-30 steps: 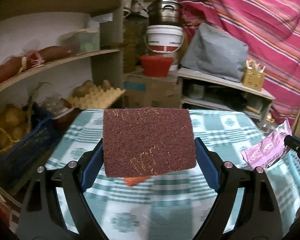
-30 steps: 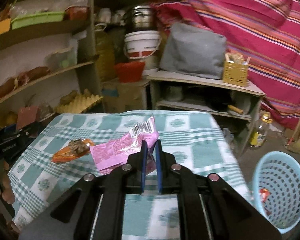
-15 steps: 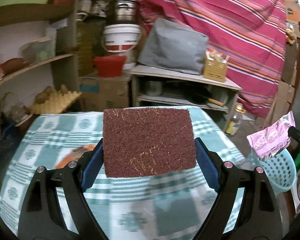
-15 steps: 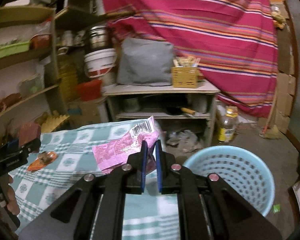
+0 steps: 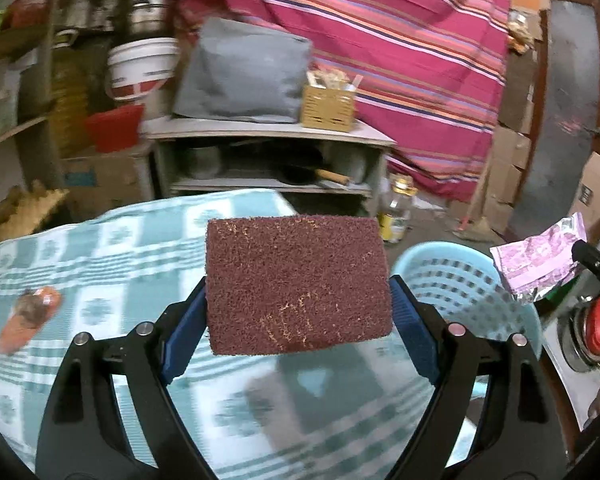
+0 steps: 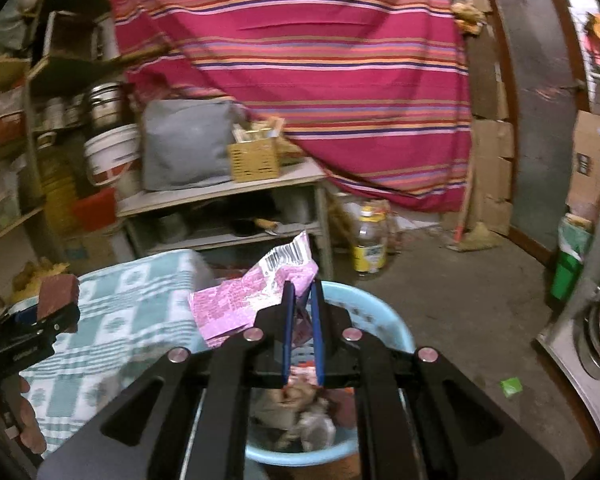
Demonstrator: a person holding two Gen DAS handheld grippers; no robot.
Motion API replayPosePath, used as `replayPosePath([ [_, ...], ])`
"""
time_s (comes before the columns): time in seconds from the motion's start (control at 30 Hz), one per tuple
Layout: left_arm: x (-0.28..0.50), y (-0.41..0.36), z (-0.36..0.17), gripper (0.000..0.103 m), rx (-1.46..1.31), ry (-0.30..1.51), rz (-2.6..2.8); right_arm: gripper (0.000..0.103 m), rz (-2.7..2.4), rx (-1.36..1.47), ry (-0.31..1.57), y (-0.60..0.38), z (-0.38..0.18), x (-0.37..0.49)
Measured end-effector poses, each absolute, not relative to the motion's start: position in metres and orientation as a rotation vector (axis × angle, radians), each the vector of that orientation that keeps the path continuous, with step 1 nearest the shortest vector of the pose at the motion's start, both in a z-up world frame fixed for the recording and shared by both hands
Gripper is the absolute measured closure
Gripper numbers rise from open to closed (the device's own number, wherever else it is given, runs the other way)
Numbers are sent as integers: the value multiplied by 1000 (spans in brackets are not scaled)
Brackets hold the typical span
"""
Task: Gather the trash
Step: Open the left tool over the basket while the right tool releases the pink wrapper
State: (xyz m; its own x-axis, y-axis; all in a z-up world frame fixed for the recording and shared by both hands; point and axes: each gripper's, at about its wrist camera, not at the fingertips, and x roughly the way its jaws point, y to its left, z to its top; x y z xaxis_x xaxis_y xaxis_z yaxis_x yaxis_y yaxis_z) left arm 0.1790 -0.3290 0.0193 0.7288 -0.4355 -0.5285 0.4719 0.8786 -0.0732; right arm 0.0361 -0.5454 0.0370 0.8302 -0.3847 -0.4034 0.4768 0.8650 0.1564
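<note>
Pink wrapper (image 6: 256,296) clenched in my R tool (image 6: 301,296), long axis running left from the tips, barcode end up, over the blue basket (image 6: 384,320). L tool (image 5: 298,312) grips maroon scrub pad (image 5: 296,284) flat-on, above tabletop (image 5: 112,248) edge; both tilt slightly down.

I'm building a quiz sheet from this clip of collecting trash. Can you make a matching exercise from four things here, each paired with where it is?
Things:
1. scouring pad
2. pink wrapper
3. orange wrapper
4. blue basket

Places:
A. lying on the checked tablecloth
B. on the floor beside the table, trash inside
C. clamped in the left tongs
D. pinched in the right tongs, above the basket

Pairs: 1-C, 2-D, 3-A, 4-B
</note>
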Motion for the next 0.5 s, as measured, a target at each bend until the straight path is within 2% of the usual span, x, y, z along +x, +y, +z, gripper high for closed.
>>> replayPosePath([
  [0.27,165,-400,3,19,105,578,-620,94,-532,333,408,-594,12,26],
  [0.5,162,-437,-10,19,129,606,-693,94,-538,336,423,-599,5,22],
])
